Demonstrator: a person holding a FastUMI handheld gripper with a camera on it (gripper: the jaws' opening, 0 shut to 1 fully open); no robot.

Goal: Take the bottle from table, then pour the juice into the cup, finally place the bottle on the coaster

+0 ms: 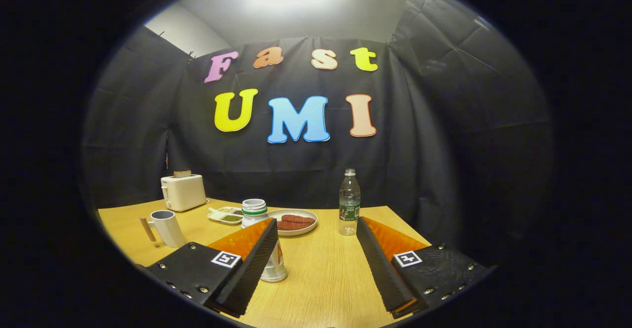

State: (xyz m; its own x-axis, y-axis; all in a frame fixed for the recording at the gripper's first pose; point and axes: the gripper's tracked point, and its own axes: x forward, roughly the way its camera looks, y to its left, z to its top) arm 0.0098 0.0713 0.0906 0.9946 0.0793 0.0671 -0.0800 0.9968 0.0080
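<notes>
A white bottle [256, 210] with a green band around its neck stands on the wooden table [321, 273], right beside my left finger [252, 264], which hides part of its body. My gripper [316, 225] is open, with bare table between the fingers and nothing held. A grey cup [168, 227] with a wooden handle stands further left, beyond the left finger. A clear plastic bottle [349, 203] with a green label stands upright just beyond the tip of my right finger [380, 264].
A round plate [296, 222] with dark red food lies beyond the fingers, behind the white bottle. A small divided tray [225, 215] sits to its left, and a white toaster [183, 192] stands at the table's far left corner. Black cloth walls the table in.
</notes>
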